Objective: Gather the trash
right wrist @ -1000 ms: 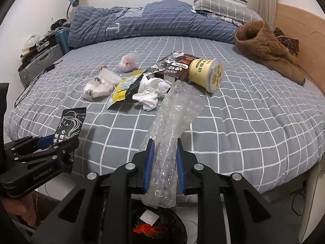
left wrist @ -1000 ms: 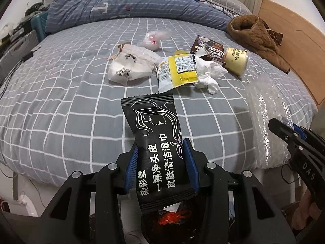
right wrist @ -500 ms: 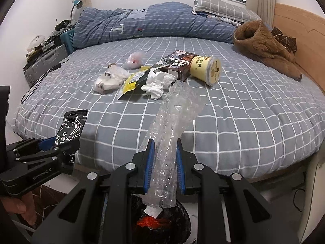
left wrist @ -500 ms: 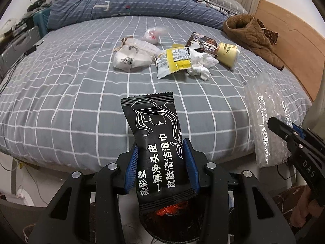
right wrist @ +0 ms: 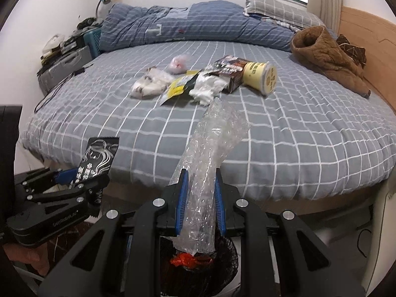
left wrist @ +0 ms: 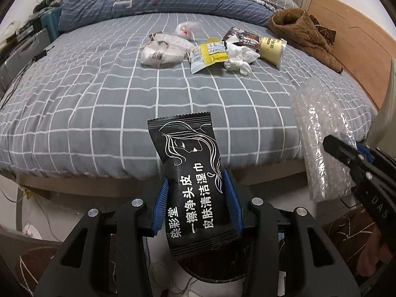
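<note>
Both tools, gripping wipe packet [left wrist: 191, 173] and bubble wrap [right wrist: 205, 173], retreated from bed [left wrist: 99, 99].

Trash lies clustered on the far middle of the bed [right wrist: 297, 128]: crumpled bag [right wrist: 148, 85] at left, snack packet [right wrist: 179, 86], tissue [right wrist: 205, 90], then cup [right wrist: 259, 76] at right. Near, off the bed's edge: wipe packet [left wrist: 195, 185] left, bubble wrap [right wrist: 205, 178] right, above the bin [right wrist: 198, 267].

claws 2 [right wrist: 199, 199] [left wrist: 195, 205] | black sachet 1 [left wrist: 193, 180] | bubble wrap 1 [right wrist: 210, 173] | yellow cup 1 [right wrist: 259, 78]
</note>
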Motion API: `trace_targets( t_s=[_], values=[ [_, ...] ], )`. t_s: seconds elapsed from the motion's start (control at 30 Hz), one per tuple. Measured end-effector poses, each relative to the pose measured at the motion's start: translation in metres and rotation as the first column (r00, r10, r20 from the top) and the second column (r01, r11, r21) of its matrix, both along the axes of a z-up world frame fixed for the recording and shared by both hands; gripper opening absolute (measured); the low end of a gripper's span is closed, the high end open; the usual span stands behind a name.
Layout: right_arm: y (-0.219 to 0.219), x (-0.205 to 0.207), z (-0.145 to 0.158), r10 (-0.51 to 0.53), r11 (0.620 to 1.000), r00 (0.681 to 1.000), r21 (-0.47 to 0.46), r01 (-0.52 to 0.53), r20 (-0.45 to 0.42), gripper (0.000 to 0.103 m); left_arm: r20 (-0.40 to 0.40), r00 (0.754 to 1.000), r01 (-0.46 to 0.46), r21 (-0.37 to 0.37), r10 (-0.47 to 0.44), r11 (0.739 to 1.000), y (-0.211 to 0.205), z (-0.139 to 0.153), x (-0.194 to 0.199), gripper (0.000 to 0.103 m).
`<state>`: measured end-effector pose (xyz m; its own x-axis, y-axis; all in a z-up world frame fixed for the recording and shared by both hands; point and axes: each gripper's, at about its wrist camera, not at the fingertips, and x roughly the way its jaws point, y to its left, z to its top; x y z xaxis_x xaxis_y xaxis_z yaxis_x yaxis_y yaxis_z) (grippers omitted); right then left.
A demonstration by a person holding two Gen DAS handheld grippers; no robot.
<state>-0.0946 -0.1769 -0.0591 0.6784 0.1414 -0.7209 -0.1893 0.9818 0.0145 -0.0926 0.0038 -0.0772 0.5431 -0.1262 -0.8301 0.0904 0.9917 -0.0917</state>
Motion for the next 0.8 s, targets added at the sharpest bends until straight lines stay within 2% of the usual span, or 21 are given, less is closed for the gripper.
trace_targets(
  t_s=[0.8],
  values=[
    [0.016, -0.044, -0.030, 0.010, 1.000, 0.994, -0.015, -0.011, -0.105, 0.020, -0.099, 0.995, -0.010, -0.017, 0.009, 1.000, 0.008, -0.027, -0.052, 0.042]
  ],
)
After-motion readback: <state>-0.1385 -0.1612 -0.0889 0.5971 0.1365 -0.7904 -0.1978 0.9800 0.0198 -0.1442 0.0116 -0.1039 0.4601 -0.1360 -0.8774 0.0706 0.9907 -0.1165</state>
